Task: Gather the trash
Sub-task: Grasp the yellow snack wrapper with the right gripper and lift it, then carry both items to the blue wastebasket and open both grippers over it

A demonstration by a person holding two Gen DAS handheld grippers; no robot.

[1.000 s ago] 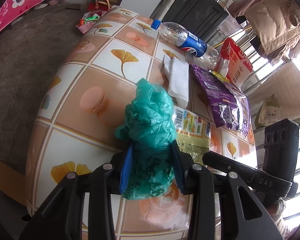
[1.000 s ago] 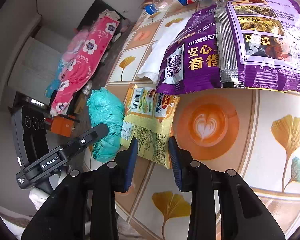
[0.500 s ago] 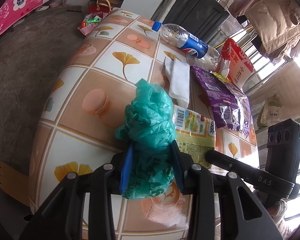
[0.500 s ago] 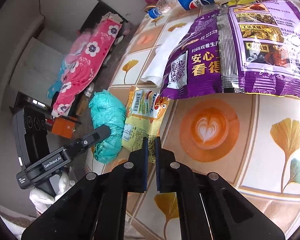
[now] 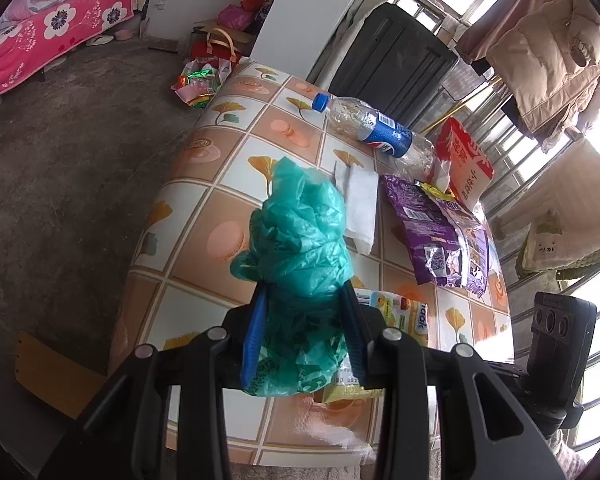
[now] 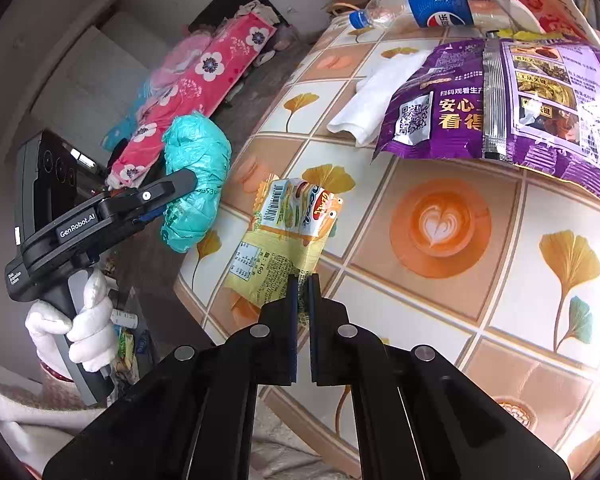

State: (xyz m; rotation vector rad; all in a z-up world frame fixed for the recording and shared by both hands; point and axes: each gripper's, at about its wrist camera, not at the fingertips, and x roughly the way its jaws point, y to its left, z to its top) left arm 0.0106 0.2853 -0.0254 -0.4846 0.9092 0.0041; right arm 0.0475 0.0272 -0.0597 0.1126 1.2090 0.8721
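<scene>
Over on the left, the left hand-held gripper (image 5: 304,320) is clamped around a bunched teal plastic bag (image 5: 300,240), lifted off the worktop (image 5: 204,216) near its edge; from the right wrist view the white-gloved hand (image 6: 74,332) holds the tool, whose body reads "GenRobot.AI". Next along, the right hand-held gripper (image 6: 303,284) has its jaws nearly together, pinching the near edge of a yellow snack wrapper (image 6: 284,236) that looks to be rising off the worktop; a barcode and a small "16g" can be read on it, the brand lettering being too curled to make out. I'd say the step in hand is getting this wrapper into the bag, so the next move calls for the bag's mouth to be found and opened, which looks awkward while it is crumpled shut. Further right lie a white folded tissue (image 6: 370,104), then a purple snack bag (image 6: 496,100) printed with a QR code and large Chinese characters, a Pepsi bottle (image 6: 428,8) with a blue cap on its side, and a red packet (image 5: 464,160) with Chinese writing, all yet to be collected
</scene>
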